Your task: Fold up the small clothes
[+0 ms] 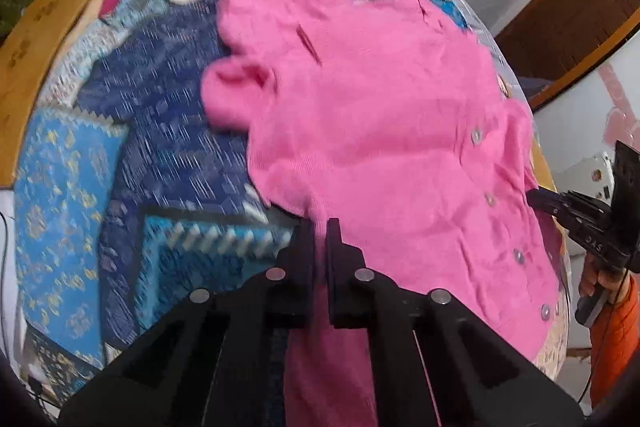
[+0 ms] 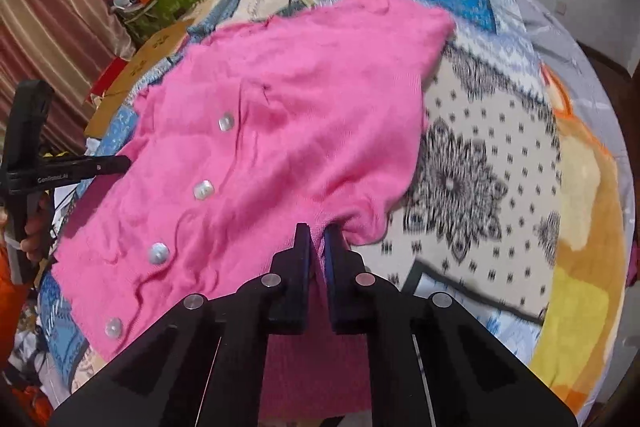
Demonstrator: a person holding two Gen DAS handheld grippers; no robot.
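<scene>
left wrist view, nearest first: the left gripper (image 1: 320,227) is clamped on the near edge of the pink cardigan (image 1: 360,131), cloth pinched between its fingers and hanging down below them. right wrist view shows the same on the other side: the right gripper (image 2: 317,231) is closed on the cardigan (image 2: 280,115) at its near hem, beside a small rounded fold of cloth that looks like a sleeve end or hem corner. each gripper appears in the other's view at the cardigan's side edge, so the two hold opposite ends of one near edge and the garment spans between them.

from both grippers the cardigan runs forward and away, spread front side up over the patchwork quilt (image 1: 80,187). its button line (image 2: 204,190) runs near to far, closer to the left gripper's side. the far part lies rumpled on the quilt, with a sleeve (image 1: 232,87) bunched at the left.

my reading: a fold that carries the near edge forward would lie across the button line, and both hands are equally placed for it. blur suggests motion.
</scene>
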